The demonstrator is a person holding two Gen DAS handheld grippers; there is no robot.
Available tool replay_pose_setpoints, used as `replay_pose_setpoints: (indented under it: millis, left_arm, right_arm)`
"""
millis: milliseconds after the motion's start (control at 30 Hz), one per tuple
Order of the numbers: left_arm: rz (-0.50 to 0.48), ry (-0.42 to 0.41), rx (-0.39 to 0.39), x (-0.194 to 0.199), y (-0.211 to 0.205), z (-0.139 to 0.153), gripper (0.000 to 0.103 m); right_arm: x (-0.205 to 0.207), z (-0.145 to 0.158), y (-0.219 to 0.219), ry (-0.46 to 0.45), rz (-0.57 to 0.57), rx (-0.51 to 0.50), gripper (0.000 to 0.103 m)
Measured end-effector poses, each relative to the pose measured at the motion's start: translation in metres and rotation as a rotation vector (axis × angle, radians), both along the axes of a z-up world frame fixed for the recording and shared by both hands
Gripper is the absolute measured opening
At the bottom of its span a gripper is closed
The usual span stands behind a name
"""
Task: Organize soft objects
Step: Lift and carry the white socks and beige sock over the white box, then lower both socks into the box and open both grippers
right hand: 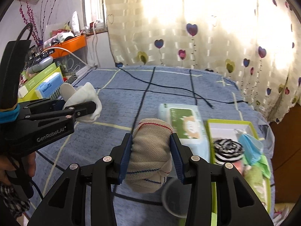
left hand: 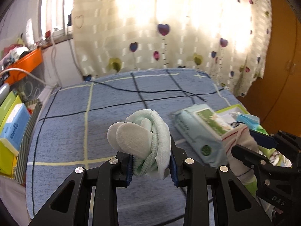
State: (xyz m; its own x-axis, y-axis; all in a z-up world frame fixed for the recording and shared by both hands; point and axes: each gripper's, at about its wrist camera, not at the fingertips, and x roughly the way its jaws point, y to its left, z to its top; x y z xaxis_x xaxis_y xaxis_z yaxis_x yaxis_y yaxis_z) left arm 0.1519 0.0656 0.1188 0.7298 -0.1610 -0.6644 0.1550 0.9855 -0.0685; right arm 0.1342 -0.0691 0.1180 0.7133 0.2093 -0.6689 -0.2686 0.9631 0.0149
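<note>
Left gripper [left hand: 151,166] clamped on pale green sock ball [left hand: 144,141], held above the blue checked bedspread [left hand: 112,103]. Right gripper [right hand: 151,157] clamped on beige sock roll [right hand: 150,154], bundle sits between the 2 blue pads, red-stitched end pointing far. Wipes pack [right hand: 185,124] lies on the bed just right of it. Further right, green-rimmed box [right hand: 231,122] holds a striped black-white sock ball [right hand: 228,149], blue mask [right hand: 250,146], green cloth [right hand: 254,177].
</note>
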Motion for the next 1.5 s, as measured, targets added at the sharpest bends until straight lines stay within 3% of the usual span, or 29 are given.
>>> replay_pose_setpoints:
  millis: [733,1067,1500]
  left_arm:
    - [-0.259,-0.021,-0.028,-0.012,-0.125,0.016,0.029]
    - [-0.384,0.044,-0.077,0.003,-0.186,0.009,0.029]
    - [-0.418,0.183,-0.072,0.035,-0.231,-0.03,0.029]
  right_arm:
    - [-0.039,0.006,-0.122,-0.004,-0.223,-0.025,0.042]
    - [-0.054,-0.002,-0.179,0.019,-0.337,-0.019,0.042]
    - [-0.046,-0.029,-0.204,0.084,-0.353,0.004,0.042]
